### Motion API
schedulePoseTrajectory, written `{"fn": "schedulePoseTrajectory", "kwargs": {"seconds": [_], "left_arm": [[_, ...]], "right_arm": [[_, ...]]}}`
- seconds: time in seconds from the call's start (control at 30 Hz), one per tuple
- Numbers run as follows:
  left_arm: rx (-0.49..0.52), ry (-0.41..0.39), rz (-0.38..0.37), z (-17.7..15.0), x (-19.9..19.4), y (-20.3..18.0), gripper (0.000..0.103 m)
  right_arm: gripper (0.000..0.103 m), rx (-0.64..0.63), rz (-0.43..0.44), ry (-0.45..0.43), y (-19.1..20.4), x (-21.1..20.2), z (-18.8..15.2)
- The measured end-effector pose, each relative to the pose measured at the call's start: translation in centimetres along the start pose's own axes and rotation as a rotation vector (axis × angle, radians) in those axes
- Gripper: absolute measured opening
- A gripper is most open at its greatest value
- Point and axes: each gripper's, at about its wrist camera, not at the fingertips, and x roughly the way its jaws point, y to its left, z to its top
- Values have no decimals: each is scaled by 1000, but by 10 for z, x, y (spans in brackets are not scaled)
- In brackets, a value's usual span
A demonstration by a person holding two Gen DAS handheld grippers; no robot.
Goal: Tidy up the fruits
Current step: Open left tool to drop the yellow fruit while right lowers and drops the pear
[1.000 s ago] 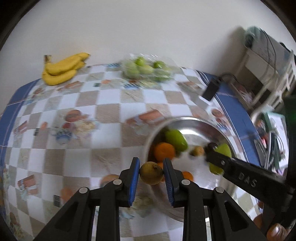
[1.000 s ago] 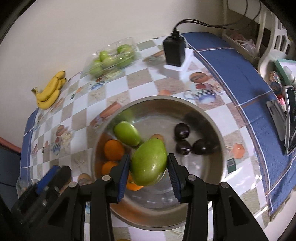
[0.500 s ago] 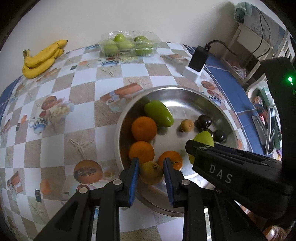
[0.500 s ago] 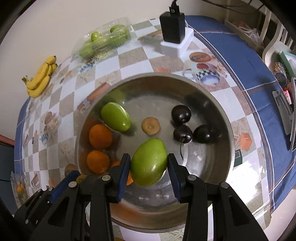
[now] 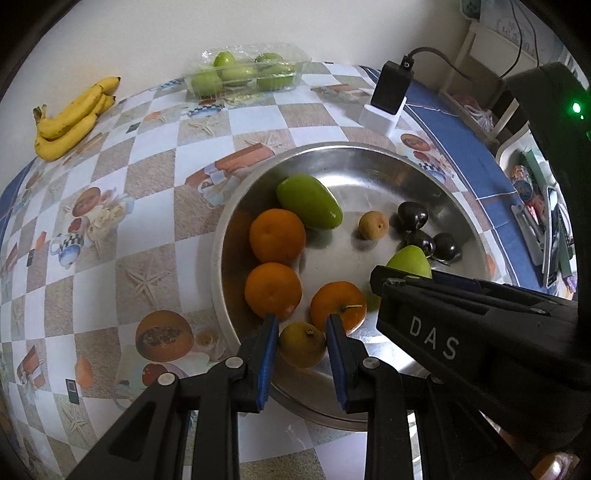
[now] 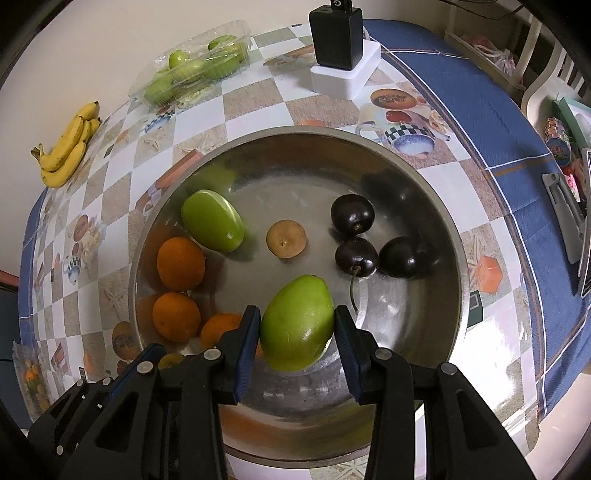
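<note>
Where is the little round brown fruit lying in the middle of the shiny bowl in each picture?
Left wrist view: small round brown fruit, right of centre, beside the dark cherries.
Right wrist view: same fruit, near centre.
Shared landmark: long green fruit lying in the steel bowl.

1. A plain cream wall (image 5: 258, 26) backs the table, evenly lit by soft daylight, no window in view
2. The table wears a glossy checked cloth (image 6: 258, 99) of white and tan squares printed with teapots, starfish and fruit, edged by a blue border (image 6: 480, 110)
3. A black charger (image 6: 336, 33) stands on a white base (image 6: 347, 79) near the far edge, its cable (image 5: 443, 59) trailing to the right
4. White slatted furniture (image 6: 546, 70) and assorted clutter sit beyond the table's right side
</note>
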Motion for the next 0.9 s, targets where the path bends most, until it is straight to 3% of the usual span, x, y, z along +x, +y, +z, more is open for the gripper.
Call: {"fn": "schedulePoseTrajectory", "kwargs": {"seconds": [0.33, 0.4, 0.47, 0.5, 0.9], "left_arm": [[-13, 18, -14, 0, 4, 3, 30], [-15, 19, -19, 0, 4, 3, 34], [-16, 18, -20, 0, 4, 3, 49], [-17, 17, -20, 0, 4, 3, 50], [-88, -14, -25, 4, -6, 23, 50]], "right_arm": [[43, -13, -11, 14, 3, 5, -1], [43, -13, -13, 16, 3, 5, -1], [44, -11, -14, 15, 3, 6, -1], [44, -9, -12, 10, 3, 5, -1], [44, -9, 8, -59, 3, -16, 3]]}}
